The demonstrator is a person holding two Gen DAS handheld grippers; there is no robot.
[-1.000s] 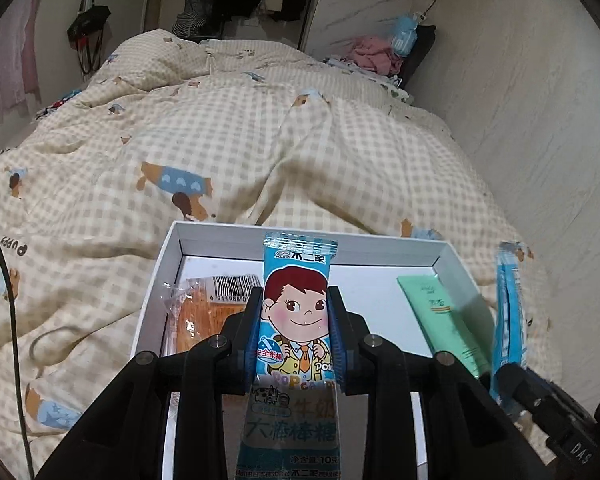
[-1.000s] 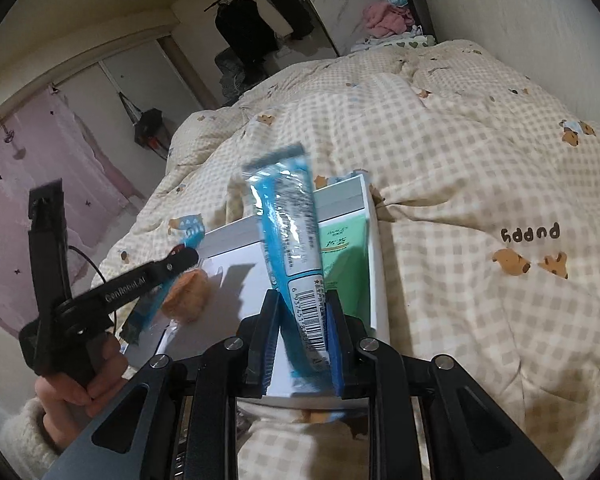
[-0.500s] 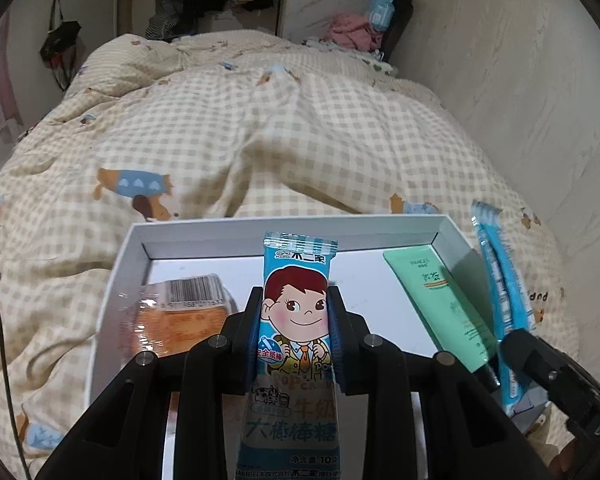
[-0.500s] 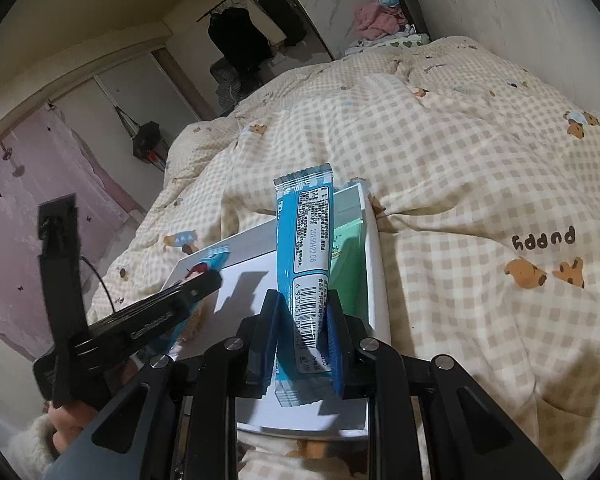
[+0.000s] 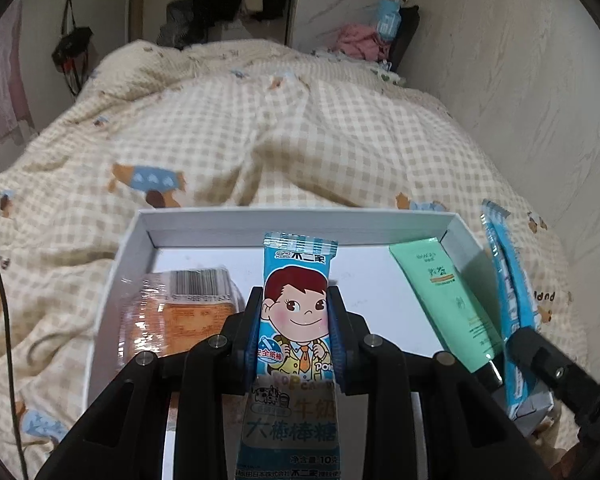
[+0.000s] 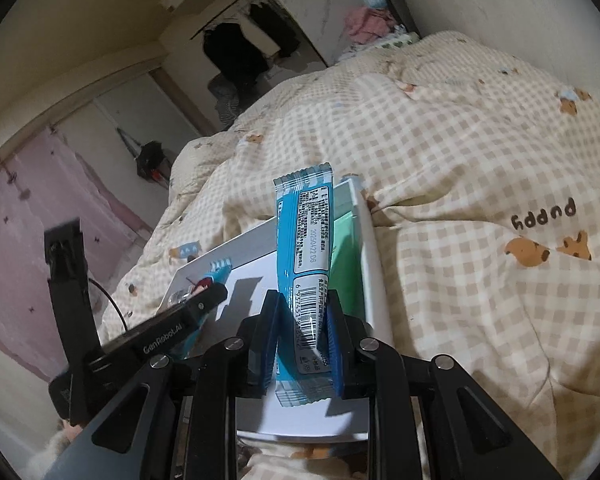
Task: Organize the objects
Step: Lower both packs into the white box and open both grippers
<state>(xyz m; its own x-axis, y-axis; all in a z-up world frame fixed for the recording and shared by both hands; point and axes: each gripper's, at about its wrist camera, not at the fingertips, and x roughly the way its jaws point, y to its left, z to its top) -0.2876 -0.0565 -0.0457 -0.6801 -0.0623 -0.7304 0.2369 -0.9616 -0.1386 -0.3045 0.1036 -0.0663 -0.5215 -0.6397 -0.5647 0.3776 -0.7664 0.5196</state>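
A: Bedroom, checked quilt (image 5: pixel 260 152) on the bed, clothes hanging by the far wall. White tray (image 5: pixel 300 222) sits on the quilt near the bed's near edge.

B: Tongs?

A: Left tongs (image 5: pixel 294 332) clamped on a blue lollipop packet (image 5: pixel 296 308), cartoon face up, held above the middle of the tray. Right tongs (image 6: pixel 302 332) clamped on a second blue packet (image 6: pixel 306 240), barcode side showing, held over the tray's right wall.

B: What's in the tray?

A: Orange snack in clear wrap (image 5: pixel 180 312) at the left side, green tube (image 5: pixel 444 300) lying along the right wall. Middle of the floor is bare.

B: Step?

A: My read: both packets are mid-carry, placing not yet done. Neither touches the tray floor as far as I can tell.

B: Next move?

A: Probably lower each into the bare middle, between snack and tube, then open up. Packets are thin and floppy, so set them flat before letting go. Right one hangs above the tube, so I'd bring it inward from the wall first. Tray rests on soft quilt, so press lightly or it may tip.
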